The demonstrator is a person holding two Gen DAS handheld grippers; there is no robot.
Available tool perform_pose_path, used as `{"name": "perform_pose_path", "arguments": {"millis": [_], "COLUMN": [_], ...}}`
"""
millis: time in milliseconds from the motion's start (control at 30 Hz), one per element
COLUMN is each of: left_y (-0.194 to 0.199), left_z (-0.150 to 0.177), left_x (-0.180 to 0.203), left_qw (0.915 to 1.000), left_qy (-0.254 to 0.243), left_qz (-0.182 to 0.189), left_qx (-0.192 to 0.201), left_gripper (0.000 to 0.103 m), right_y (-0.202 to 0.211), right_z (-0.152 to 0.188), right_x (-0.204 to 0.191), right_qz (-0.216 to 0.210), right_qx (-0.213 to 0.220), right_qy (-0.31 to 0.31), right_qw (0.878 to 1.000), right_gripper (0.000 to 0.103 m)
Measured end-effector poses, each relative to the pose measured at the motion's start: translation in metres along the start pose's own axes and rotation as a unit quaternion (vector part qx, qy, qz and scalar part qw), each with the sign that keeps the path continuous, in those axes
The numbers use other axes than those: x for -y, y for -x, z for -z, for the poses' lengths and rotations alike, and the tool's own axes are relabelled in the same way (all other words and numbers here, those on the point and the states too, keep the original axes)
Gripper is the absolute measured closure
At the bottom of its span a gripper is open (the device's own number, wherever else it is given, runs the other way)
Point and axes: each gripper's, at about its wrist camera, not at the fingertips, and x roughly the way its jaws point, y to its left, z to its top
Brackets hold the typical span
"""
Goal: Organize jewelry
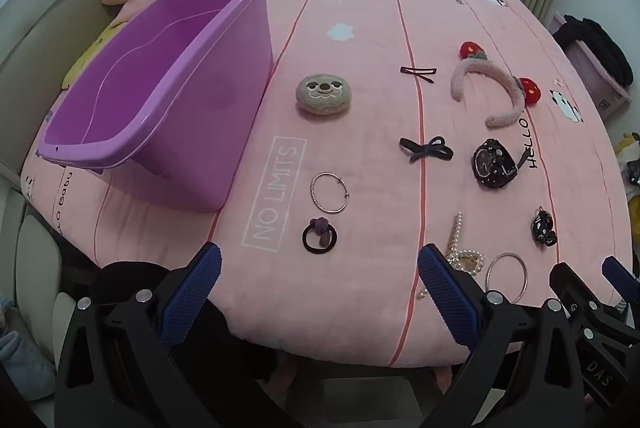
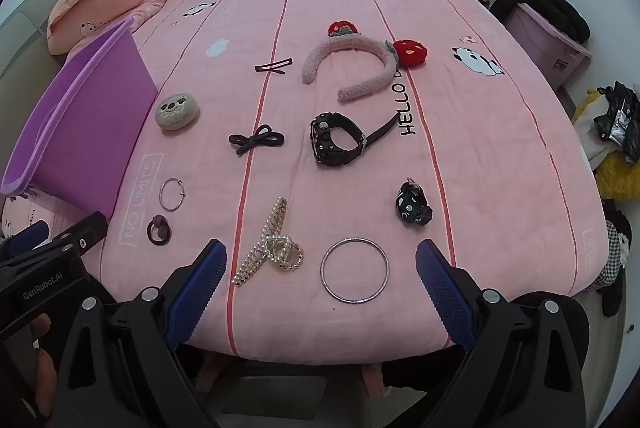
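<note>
Here, both the left tool (image 1: 318,268) and right tool (image 2: 320,264) spread wide, empty, above fuzzy headband (image 2: 352,66), possibly metal bangle (image 2: 355,270), glossy purple tub (image 1: 160,88).

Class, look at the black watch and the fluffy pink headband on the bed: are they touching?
Apart. The right wrist view shows a strip of pink bedsheet between the headband and the watch below it.

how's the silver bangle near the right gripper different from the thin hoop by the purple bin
The silver bangle is the wider ring with a thicker band and looks like an unbroken circle; the thin hoop is narrower, finer, and has a small clasp on one side. The bangle lies at the bed's near edge, the hoop beside the purple bin. Both are silvery rings lying flat.
</note>
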Motion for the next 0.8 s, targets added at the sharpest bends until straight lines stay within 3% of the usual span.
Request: {"name": "perform_pose_path", "arguments": {"millis": [800], "left_y": [-0.0017], "left_z": [0.0013], "left_x": [0.0010], "left_qw": [1.0000], "left_qy": [-0.003], "left_qz": [-0.004], "left_qx": [0.000], "left_gripper": [0.006], "right_y": [-0.0004], "right_z": [-0.0003], "right_x": [0.0009], "right_qz": [-0.003], "right_qx": [-0.001], "right_qy": [-0.003], "right_qw": [1.000], "right_gripper": [0.012]}}
